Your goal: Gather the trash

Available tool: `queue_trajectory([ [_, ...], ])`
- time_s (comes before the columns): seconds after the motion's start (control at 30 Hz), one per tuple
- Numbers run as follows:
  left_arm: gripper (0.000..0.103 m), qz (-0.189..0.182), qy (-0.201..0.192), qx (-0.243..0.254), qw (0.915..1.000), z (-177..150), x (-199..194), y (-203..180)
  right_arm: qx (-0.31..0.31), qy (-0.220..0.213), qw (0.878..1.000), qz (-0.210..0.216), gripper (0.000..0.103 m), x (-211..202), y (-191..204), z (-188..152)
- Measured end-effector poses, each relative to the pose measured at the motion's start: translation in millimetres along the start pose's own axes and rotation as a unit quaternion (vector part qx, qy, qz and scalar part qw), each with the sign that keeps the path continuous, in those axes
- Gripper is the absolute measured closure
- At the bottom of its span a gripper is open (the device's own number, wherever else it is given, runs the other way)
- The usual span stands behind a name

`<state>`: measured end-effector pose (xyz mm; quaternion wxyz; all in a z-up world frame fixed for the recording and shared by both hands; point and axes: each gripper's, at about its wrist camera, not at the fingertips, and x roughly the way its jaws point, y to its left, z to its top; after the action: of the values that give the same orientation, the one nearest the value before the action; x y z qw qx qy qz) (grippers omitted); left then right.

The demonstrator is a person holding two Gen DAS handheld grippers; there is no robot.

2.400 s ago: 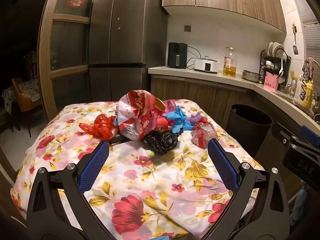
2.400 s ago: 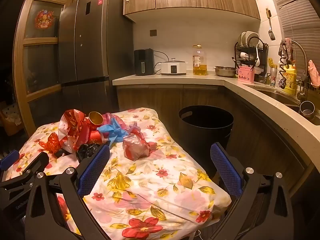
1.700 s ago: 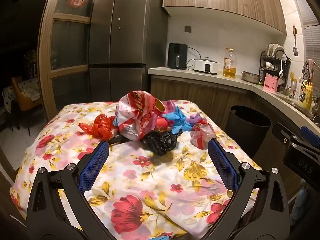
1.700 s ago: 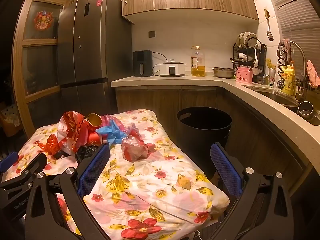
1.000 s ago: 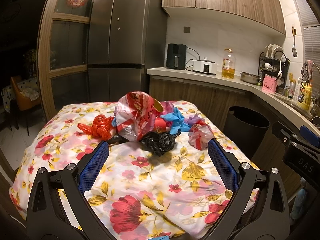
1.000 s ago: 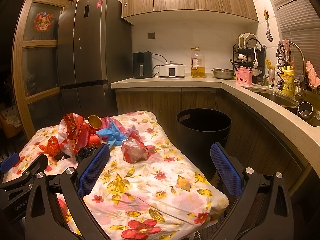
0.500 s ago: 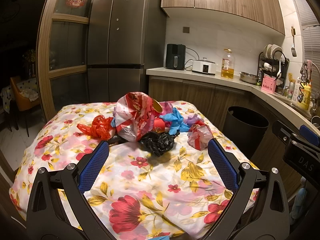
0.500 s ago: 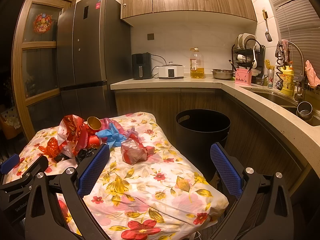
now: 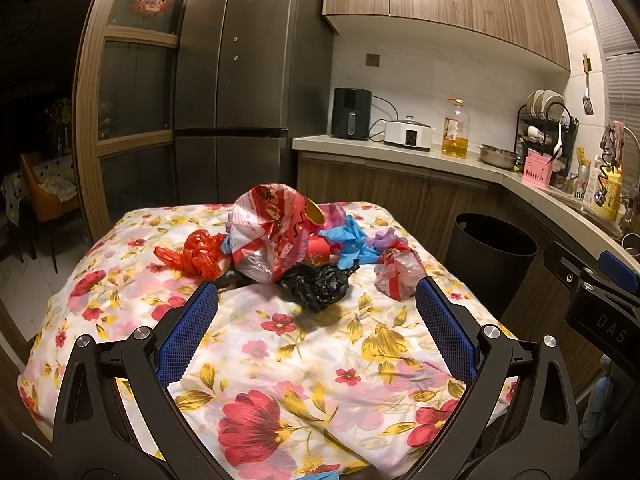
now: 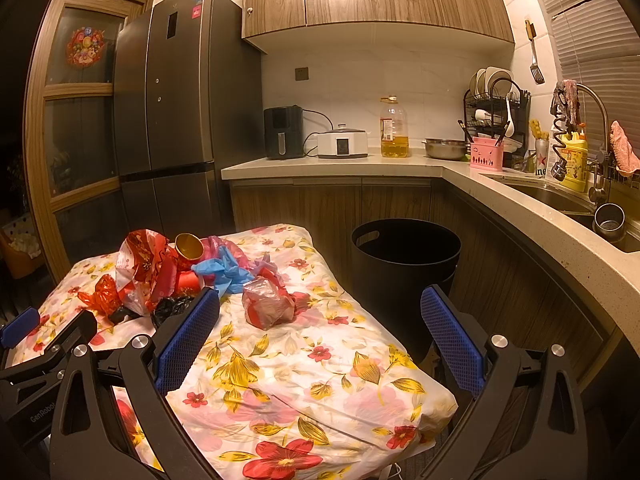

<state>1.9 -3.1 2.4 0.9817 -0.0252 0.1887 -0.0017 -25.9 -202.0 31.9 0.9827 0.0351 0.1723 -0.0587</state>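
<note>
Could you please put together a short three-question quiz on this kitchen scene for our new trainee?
1. True or false: the left tool is shut on the black bag.
2. Which item lies nearest the black bin? A) the orange-red bag B) the clear bag with red inside C) the gold-lined cup
3. Fill in: the right tool holds ____.

Key: 1. False, it is open and clear of the pile. 2. B. 3. Nothing; it is open.
</note>
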Motion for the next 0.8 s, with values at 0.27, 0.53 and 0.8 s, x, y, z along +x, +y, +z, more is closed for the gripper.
queue_trajectory([
  [0.27, 0.006, 0.0, 0.0, 0.0, 1.0, -0.1, 0.1, -0.3, 0.0, 0.0, 1.0, 0.0, 0.005, -0.2, -0.3, 0.5],
  [0.53, 0.006, 0.0, -0.001, -0.001, 1.0, -0.3, -0.1, 0.5, 0.0, 0.0, 1.0, 0.0, 0.005, -0.4, -0.6, 0.9],
  [0.8, 0.006, 0.0, 0.0, -0.001, 1.0, -0.1, 0.0, 0.3, 0.001, -0.001, 1.0, 0.0, 0.005, 0.2, -0.3, -1.0],
])
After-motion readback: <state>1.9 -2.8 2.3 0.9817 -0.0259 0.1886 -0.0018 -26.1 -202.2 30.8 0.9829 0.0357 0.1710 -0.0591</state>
